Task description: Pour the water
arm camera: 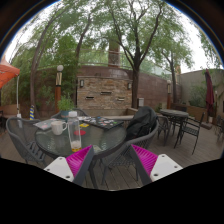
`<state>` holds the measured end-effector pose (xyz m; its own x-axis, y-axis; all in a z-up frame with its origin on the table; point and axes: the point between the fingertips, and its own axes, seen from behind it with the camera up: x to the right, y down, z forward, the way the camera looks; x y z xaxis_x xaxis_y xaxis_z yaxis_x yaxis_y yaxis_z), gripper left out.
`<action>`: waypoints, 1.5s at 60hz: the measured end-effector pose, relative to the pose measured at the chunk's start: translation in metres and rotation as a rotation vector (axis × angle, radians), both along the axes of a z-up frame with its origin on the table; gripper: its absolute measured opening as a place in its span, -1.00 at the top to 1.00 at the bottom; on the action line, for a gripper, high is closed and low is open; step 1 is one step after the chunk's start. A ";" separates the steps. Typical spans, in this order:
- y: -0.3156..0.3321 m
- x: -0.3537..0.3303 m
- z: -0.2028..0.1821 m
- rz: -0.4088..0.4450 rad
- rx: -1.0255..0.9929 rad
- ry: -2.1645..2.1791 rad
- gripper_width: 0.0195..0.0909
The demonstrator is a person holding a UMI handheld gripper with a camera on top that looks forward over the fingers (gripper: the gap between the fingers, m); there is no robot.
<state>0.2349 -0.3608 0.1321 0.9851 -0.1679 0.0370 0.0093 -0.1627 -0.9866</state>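
— How do the jaws stand?

— Wide apart, with nothing held. The two pink pads face each other across an open gap, and only a dark metal chair shows through that gap, just ahead of them.

— Where are the things for pouring?

— Ahead of the jaws and off toward the left finger, on a round glass-topped bench. A clear bottle with an orange base stands upright near the bench's closer rim. A white kettle or pitcher sits just beside it, a little further out. Which one holds water I cannot tell.

— Are the jaws touching any of it?

— No. Both stand well apart from the fingers, beyond the left pad.

— What else lies ahead?

— A dark bag rests on a chair beyond the right finger. Further still there is a second table with chairs, a brick wall, and tall trees above. An orange-red canopy shows far out on the left finger's side.
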 end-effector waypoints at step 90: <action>0.263 -0.162 -0.046 0.078 0.032 -0.199 0.46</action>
<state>0.0731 -0.0983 0.0861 0.9689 -0.0961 0.2278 0.2157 -0.1222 -0.9688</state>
